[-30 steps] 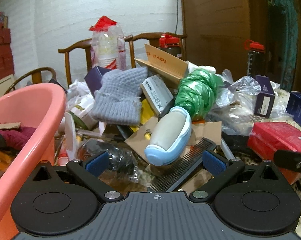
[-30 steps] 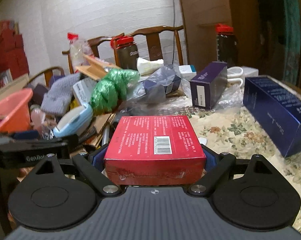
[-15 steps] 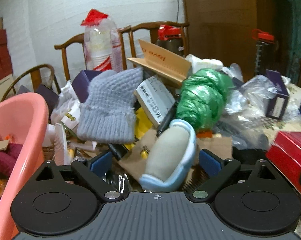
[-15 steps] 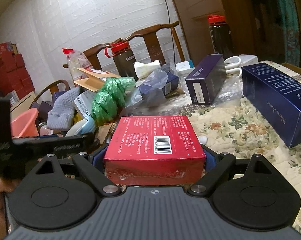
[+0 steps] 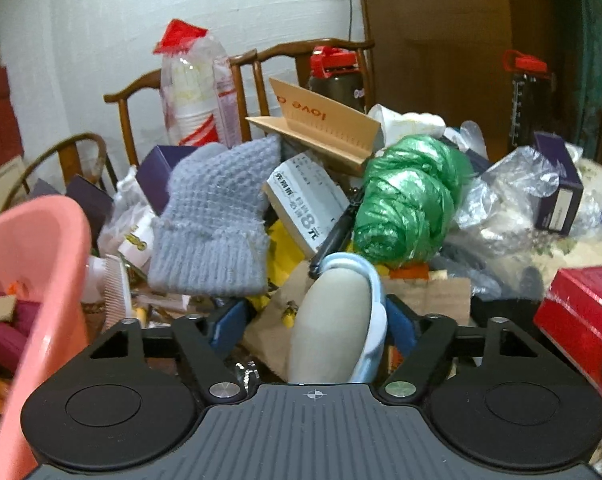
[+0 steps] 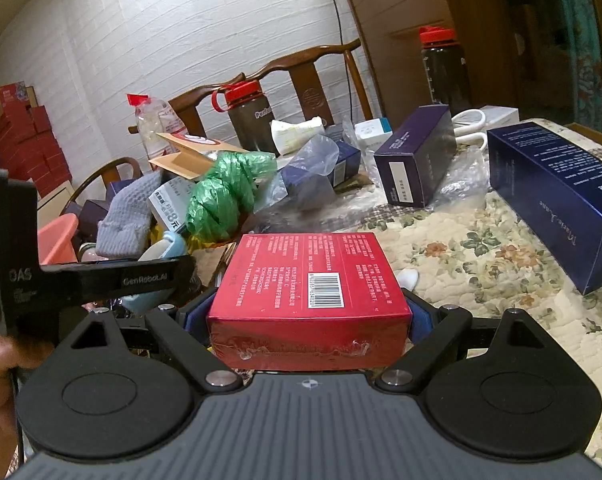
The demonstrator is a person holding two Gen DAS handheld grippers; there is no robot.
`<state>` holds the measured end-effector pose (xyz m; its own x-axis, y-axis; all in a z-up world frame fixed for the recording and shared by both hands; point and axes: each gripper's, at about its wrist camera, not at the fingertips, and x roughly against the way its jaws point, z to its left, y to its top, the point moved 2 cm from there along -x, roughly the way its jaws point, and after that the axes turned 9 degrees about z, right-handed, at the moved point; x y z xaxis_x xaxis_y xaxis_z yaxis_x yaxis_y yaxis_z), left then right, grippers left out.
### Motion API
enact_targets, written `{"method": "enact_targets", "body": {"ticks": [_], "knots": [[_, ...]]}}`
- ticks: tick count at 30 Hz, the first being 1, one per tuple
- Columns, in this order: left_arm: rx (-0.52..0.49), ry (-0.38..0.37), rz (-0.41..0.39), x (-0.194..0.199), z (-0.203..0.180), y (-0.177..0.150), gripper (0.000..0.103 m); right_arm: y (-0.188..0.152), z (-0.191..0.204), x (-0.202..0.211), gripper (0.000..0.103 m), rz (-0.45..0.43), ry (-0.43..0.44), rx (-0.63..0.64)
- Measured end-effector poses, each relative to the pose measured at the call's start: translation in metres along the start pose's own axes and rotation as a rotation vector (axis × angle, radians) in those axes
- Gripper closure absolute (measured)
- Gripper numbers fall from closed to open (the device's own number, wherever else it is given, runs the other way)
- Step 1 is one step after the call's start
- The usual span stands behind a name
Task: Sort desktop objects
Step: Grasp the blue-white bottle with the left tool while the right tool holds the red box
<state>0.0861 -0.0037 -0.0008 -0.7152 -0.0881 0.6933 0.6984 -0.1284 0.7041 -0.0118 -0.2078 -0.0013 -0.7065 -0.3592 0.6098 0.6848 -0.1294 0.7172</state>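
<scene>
Since the earlier frames the left tongs have come forward over the heap, and their jaws have just been closing around the pale grey, blue-rimmed case. It now stands between the blue pads; the right pad is at its rim, the left pad still shows a gap, so the pads are not yet pinching it. The black comb seen under it before is now hidden.

The right tongs are unchanged, pinching the glossy red carton by its sides, its shrink-wrap wrinkled along the near edge and a barcode on top.

The case is smooth and rounded. Behind it lie a ribbed grey knit hat, a crinkled green plastic bundle and a tan cardboard piece.

Only the left view shows the inside of the pink plastic tub, with maroon cloth in it. Only the right view shows the floral cloth on the counter, the long navy box and the hand holding the left device.
</scene>
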Motion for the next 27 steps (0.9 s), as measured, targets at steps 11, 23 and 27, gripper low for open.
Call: {"method": "enact_targets", "body": {"ticks": [11, 23, 27], "knots": [[0.059, 0.012, 0.009, -0.017, 0.013, 0.002, 0.006, 0.001, -0.001, -0.001, 0.011, 0.006, -0.002, -0.005], [0.095, 0.003, -0.039, 0.020, 0.011, -0.027, 0.060, 0.001, 0.000, 0.001, 0.011, -0.002, 0.007, -0.009], [0.068, -0.013, -0.039, 0.033, 0.009, -0.040, 0.054, 0.001, 0.002, 0.001, 0.011, 0.000, 0.011, -0.002]]}}
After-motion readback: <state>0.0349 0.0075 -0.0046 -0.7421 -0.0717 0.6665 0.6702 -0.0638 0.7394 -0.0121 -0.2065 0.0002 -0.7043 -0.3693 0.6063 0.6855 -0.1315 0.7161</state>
